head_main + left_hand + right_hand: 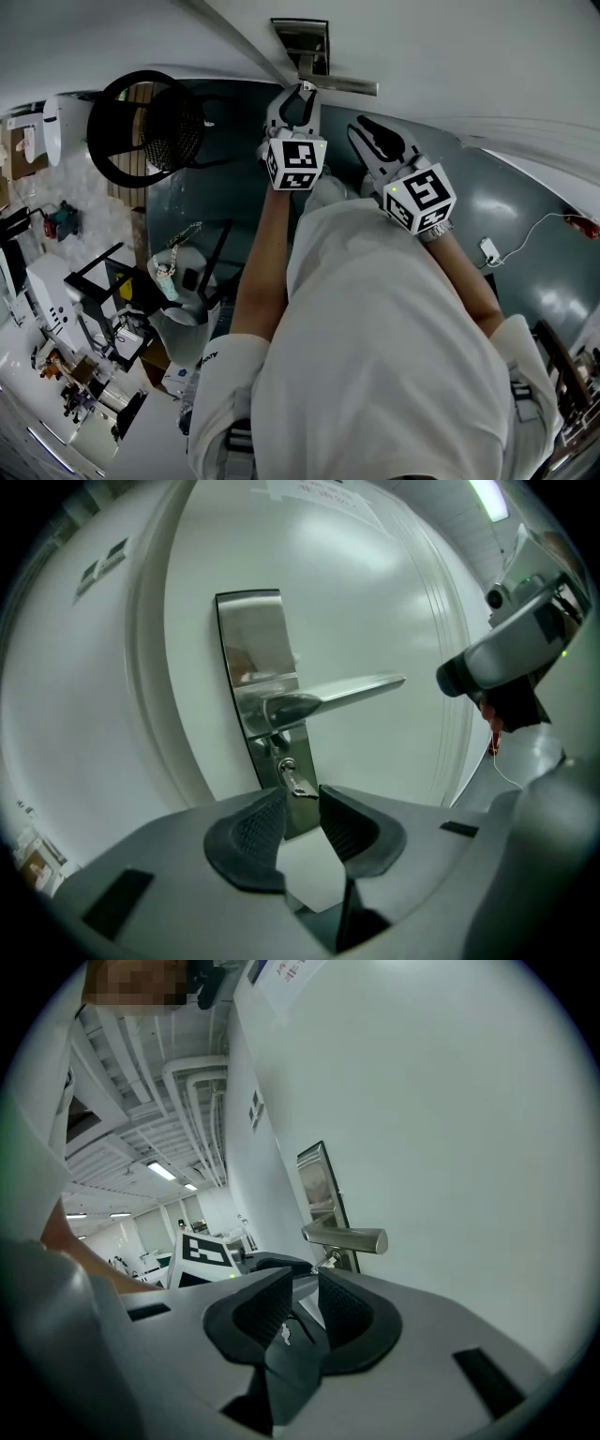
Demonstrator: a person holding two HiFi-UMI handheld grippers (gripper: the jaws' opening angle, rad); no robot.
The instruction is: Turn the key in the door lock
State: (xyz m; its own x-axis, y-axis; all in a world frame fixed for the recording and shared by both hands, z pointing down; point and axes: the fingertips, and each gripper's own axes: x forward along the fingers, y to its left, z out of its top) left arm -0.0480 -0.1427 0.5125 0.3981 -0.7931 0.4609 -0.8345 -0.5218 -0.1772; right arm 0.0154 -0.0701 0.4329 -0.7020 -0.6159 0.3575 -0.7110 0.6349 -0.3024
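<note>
Low in the middle of the left gripper view, a small silver metal key [296, 782], already seated in the keyhole at the foot of the tall brushed-steel lock plate [251, 639], just beneath the straight steel lever handle [349, 688] on the plain white door [394, 583]. Insertion done, then. As to turning, hard to judge, with the bow lying slightly askew and no sign of the latch. Left to do, by the look of it: closing on the bow and twisting it round. Just short of the key, the grey two-jaw left gripper [300, 806], ribbed black pads [255, 829] spread apart on either side of the bow's line, apparently not pressing on it, nothing pinched. In the head view, at top centre, the left gripper [300, 94] aimed straight at the plate, bare forearm [267, 253] stretched up the frame behind its marker cube [297, 163]. To the right and a little lower, the right gripper [370, 131], angled toward the upper left, clear of the door, own marker cube facing the camera. In the right gripper view, its pads [258, 1312] parted by a narrow gap, empty, with lever and plate beyond and above them.
</note>
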